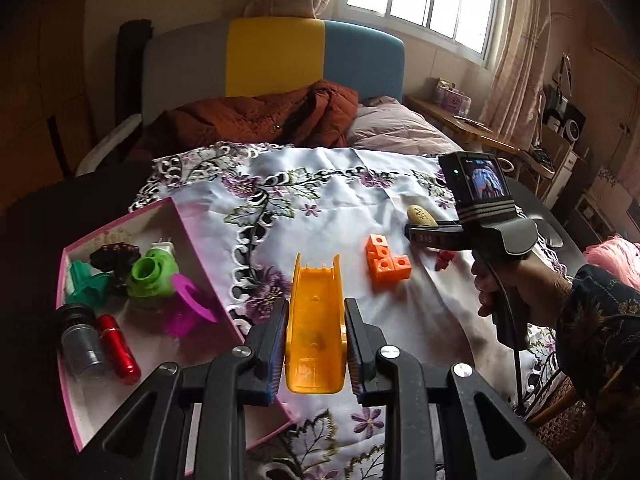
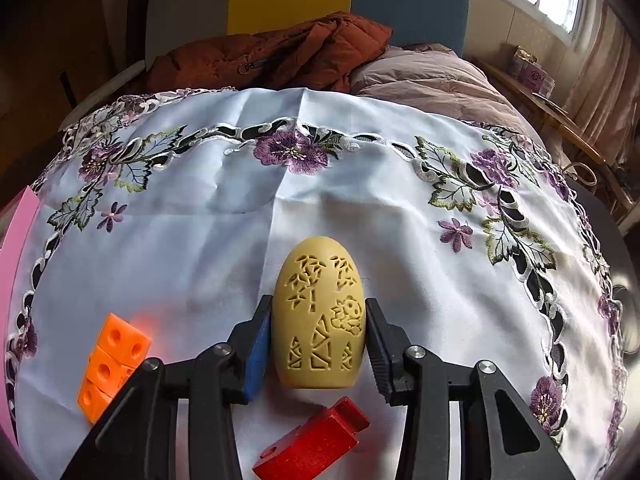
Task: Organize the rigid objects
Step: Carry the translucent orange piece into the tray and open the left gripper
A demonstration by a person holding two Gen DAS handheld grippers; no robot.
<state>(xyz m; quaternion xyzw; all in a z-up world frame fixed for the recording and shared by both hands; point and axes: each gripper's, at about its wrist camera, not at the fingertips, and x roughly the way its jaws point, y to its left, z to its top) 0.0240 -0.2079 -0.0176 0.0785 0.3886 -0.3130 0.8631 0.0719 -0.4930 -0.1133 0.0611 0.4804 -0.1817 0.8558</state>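
My left gripper (image 1: 316, 344) clamps the orange plastic trough-shaped piece (image 1: 314, 320) at lower centre, beside the pink cardboard box (image 1: 200, 236) of sorted items at lower left. I judge the carry to the box comes next. My right gripper (image 2: 318, 340) pinches the tan carved egg-shaped block (image 2: 318, 316), centre frame, for its turn after.

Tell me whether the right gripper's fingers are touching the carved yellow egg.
Touching. In the right wrist view both fingers press against the sides of the carved yellow egg, with no gap showing at either pad; the right gripper is clamped on it.
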